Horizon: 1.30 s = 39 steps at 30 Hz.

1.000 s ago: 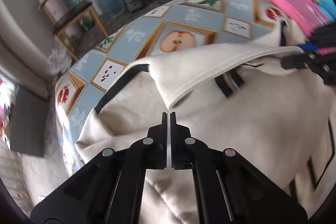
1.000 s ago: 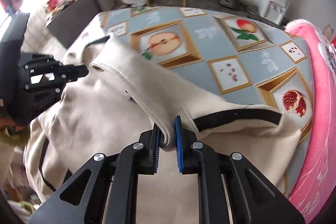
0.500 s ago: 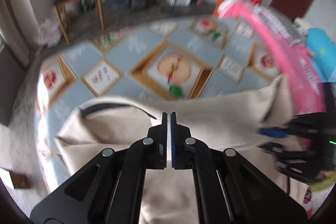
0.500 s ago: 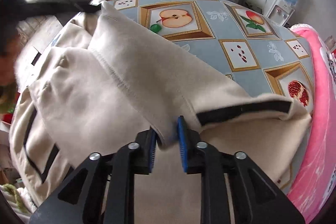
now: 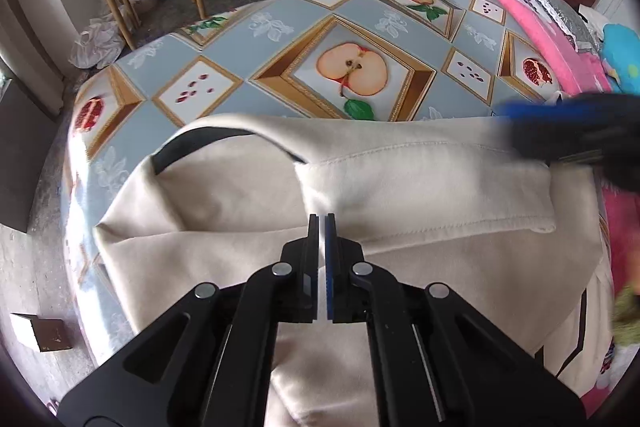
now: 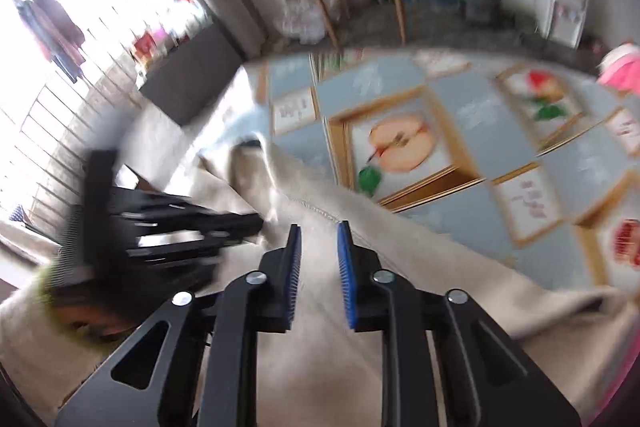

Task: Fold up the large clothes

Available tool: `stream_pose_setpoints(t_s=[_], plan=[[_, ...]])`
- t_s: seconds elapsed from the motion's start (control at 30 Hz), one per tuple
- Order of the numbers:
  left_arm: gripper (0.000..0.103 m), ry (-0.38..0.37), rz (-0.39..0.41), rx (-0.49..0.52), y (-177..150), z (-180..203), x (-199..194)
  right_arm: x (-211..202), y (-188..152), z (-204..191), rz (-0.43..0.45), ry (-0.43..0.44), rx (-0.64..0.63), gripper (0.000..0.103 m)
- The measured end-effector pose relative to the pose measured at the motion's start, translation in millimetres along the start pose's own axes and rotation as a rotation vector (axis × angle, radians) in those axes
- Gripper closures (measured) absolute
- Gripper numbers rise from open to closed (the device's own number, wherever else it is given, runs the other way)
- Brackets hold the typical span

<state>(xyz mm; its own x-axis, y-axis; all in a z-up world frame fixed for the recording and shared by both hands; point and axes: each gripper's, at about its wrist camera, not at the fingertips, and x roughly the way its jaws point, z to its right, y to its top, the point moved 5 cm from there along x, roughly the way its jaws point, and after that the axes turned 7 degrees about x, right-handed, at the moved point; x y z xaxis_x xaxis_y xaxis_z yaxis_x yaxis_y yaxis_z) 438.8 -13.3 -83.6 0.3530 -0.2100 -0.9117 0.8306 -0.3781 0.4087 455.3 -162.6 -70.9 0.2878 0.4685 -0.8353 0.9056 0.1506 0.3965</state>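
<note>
With the folded band laid flat, your left gripper (image 5: 323, 217) pinches the cream garment (image 5: 400, 179) to anchor it; your right gripper (image 6: 318, 227) hangs half-open, empty.

Left gripper (image 5: 323, 223): matte black linkage arms, silver pivot screws, slotted cut-outs. Right gripper (image 6: 318, 239): identical black frame; fingers (image 6: 344, 259) carry ribbed blue pads.
</note>
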Motion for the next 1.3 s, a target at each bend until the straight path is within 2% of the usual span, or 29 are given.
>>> stream_pose_setpoints(t_s=[0.1,0.17,0.27,0.3,0.33,0.37,0.4,0.43,0.53,0.63,0.7,0.73,0.8,0.87,0.93,0.97,1.0,1.03,1.07,1.17,1.23,1.3], plan=[[0.101,0.006,0.019,-0.007,-4,-10,-12,45,-9,4,-0.087,-0.017,0.018,0.088],[0.100,-0.011,0.019,-0.014,-4,-16,-16,41,-11,1,-0.073,-0.016,0.017,0.088],[0.078,-0.048,0.010,-0.046,0,-21,-15,8,-18,5,-0.066,0.069,0.099,0.086],[0.072,-0.061,0.013,-0.067,3,-22,-14,-6,-22,10,-0.055,0.112,0.135,0.084],[0.070,-0.080,0.015,-0.084,6,-23,-12,-18,-26,16,-0.044,0.135,0.163,0.073],[0.070,-0.103,0.011,-0.104,9,-23,-8,-32,-32,28,-0.030,0.141,0.207,0.069],[0.070,-0.113,0.004,-0.124,11,-24,-4,-45,-38,40,-0.019,0.136,0.260,0.057],[0.069,-0.123,-0.003,-0.149,13,-26,1,-58,-49,57,-0.012,0.135,0.330,0.056],[0.070,-0.143,-0.025,-0.200,18,-27,15,-72,-75,93,-0.025,0.193,0.502,0.056],[0.072,-0.169,-0.029,-0.246,19,-27,24,-56,-96,113,-0.085,0.233,0.623,0.056],[0.073,-0.187,-0.026,-0.275,18,-26,28,-40,-100,113,-0.112,0.249,0.646,0.056],[0.079,-0.201,-0.022,-0.288,18,-25,29,-35,-101,113,-0.116,0.260,0.646,0.056],[0.080,-0.205,-0.018,-0.298,17,-24,30,-24,-96,110,-0.114,0.291,0.661,0.056],[0.080,-0.205,-0.021,-0.300,16,-23,32,-16,-91,111,-0.111,0.329,0.687,0.060],[0.080,-0.208,-0.023,-0.302,16,-23,33,-9,-87,107,-0.123,0.342,0.695,0.074],[0.081,-0.205,-0.020,-0.297,15,-23,33,-7,-85,106,-0.127,0.327,0.686,0.079],[0.083,-0.200,-0.017,-0.287,15,-22,33,-6,-83,104,-0.128,0.303,0.665,0.088],[0.087,-0.195,-0.014,-0.275,15,-21,33,-9,-78,106,-0.126,0.288,0.650,0.092],[0.088,-0.180,-0.007,-0.258,16,-19,32,-13,-72,108,-0.111,0.254,0.621,0.093],[0.091,-0.132,0.019,-0.195,24,-10,27,-29,-38,111,-0.020,0.078,0.472,0.094],[0.092,-0.071,0.038,-0.139,32,-1,26,-30,-18,112,0.008,-0.009,0.399,0.094],[0.092,0.004,0.038,-0.068,38,9,29,-22,-7,113,0.001,-0.079,0.319,0.094]])
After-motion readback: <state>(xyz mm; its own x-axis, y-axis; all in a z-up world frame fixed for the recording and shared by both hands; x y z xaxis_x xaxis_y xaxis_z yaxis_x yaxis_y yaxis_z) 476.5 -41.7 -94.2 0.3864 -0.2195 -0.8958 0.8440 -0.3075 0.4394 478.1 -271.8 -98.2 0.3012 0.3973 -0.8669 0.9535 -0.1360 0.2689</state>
